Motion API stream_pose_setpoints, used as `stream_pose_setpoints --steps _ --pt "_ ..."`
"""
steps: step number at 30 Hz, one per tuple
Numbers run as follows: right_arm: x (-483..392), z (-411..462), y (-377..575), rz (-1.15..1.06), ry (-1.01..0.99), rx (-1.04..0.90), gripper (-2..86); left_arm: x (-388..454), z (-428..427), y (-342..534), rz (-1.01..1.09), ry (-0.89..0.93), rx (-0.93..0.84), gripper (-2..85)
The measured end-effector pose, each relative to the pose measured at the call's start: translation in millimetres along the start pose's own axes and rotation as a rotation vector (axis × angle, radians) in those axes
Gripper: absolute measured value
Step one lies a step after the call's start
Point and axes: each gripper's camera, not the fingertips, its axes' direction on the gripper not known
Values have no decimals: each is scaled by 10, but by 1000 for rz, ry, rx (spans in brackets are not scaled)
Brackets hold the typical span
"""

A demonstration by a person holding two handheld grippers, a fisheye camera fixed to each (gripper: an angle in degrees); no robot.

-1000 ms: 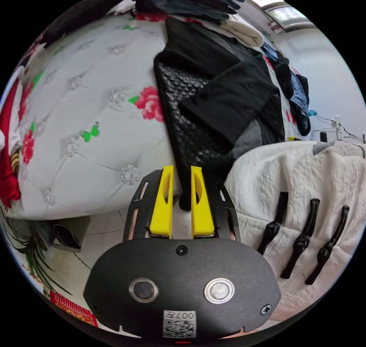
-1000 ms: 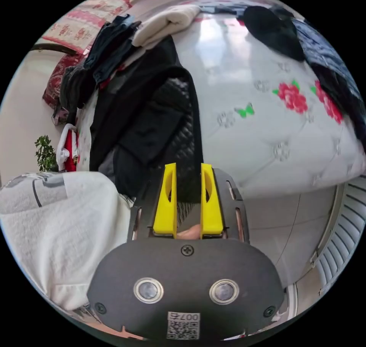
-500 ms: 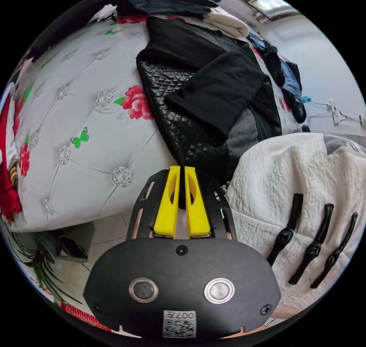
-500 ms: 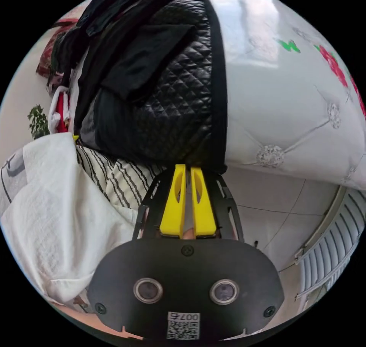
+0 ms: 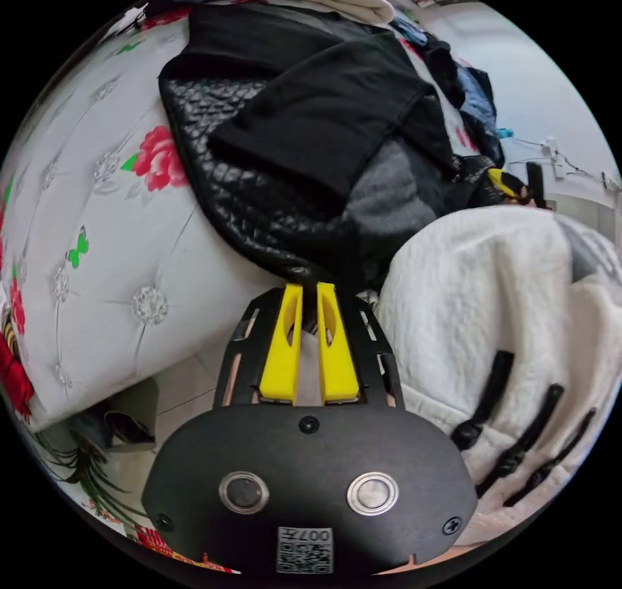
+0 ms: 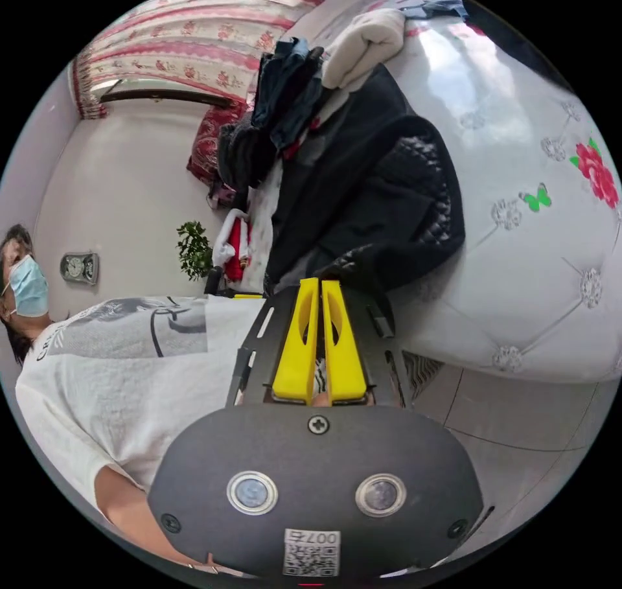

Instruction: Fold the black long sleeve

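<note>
- We see a bed as the work surface: white tufted cover with red flowers and green butterflies, its near edge rounding down to a pale tiled floor.
- On it a black quilted garment lies spread, its near hem hanging over the bed edge; we take this, together with the plain black cloth lying on top of it, for the black long sleeve (we cannot separate the two pieces with certainty).
- Progress, as we judge it: the garment lies bunched, no neat fold shows, so the folding looks barely begun; smoothing, sleeves in and the final folds are all left.
- Far side of the bed: a heap of other clothes, dark blue pieces and a cream roll (unsorted).
- Room: plain light wall, flowered curtain up high, a potted plant, a wall clock; the person in a white printed shirt stands at the near edge.
- Left gripper: yellow jaws a narrow gap apart, tips right at the near hem of the quilted garment; dark cloth seems to sit between them, but we cannot tell whether they pinch it.
- Right gripper: jaws nearly together at the same hem, tips against the black edge; a grip looks likely, though we cannot tell for sure.
</note>
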Motion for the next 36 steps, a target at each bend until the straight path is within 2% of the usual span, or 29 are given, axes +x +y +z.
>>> stream_pose_setpoints --steps 2,5,7,9,12,20,25,28,30,33,36 --pt "7 -120 -5 -18 8 25 -3 -102 -189 6 11 63 68 27" --pt "113 -368 65 4 -34 116 -3 -386 -592 164 -29 182 263 18" --pt "270 -621 168 46 -116 244 -3 -637 -816 329 -100 274 408 15" --pt "408 -818 260 84 -206 360 -3 -973 -967 525 -177 454 552 12" --pt "577 -1025 386 104 -396 490 -2 -1137 -1001 648 -184 579 639 10" --pt "649 -1105 495 127 -441 415 -2 -1280 -926 795 -173 605 598 10" --pt "481 -1309 -106 52 -418 375 -1 -1465 -1236 359 -131 670 638 16" --pt "345 -1349 -732 27 -314 430 4 -1576 -1522 -236 -212 590 711 32" --pt "327 -1286 -1062 30 -200 468 11 -1707 -1539 -675 -391 566 751 64" --pt "470 -1031 -1323 138 -71 430 27 -1718 -1391 -964 -540 496 743 90" --pt "539 -750 -1146 152 -20 394 41 -1585 -1251 -1009 -479 355 731 89"
